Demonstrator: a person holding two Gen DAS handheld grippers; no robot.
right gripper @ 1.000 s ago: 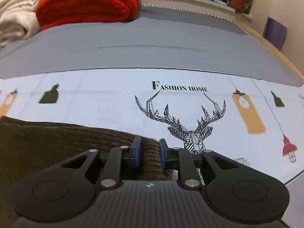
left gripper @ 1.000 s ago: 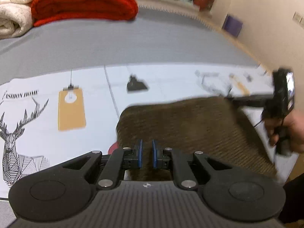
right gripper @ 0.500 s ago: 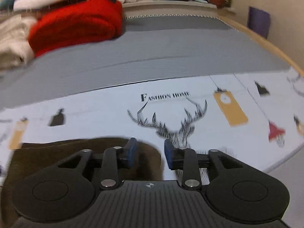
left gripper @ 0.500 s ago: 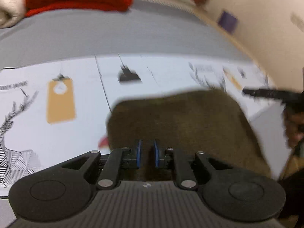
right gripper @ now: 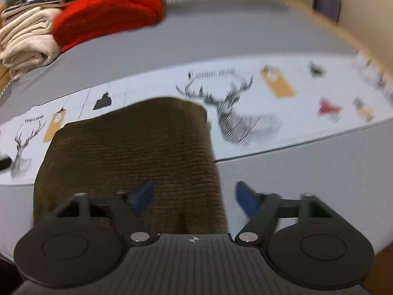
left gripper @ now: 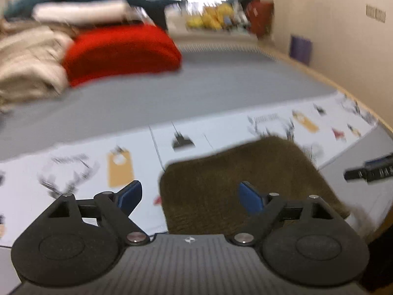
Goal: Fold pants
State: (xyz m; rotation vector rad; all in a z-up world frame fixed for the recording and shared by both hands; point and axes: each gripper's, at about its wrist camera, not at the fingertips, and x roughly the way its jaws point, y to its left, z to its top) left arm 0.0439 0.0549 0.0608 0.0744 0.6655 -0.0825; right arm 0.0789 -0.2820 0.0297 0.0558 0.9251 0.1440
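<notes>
The folded brown pants (right gripper: 132, 152) lie on the deer-print sheet (right gripper: 245, 78) at the bed's near edge; left gripper (left gripper: 190, 196) and right gripper (right gripper: 194, 196) hover above, jaws opening, grasping nothing, red blanket (left gripper: 120, 51) beyond

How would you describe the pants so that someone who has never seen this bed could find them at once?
Start from the grey bed, then find the white printed cloth with deer drawings that lies across its near part. The pants lie on that cloth as a folded, roughly square bundle near the edge. They are the only dark brown, ribbed thing there; the red blanket and cream blankets lie far back.
</notes>
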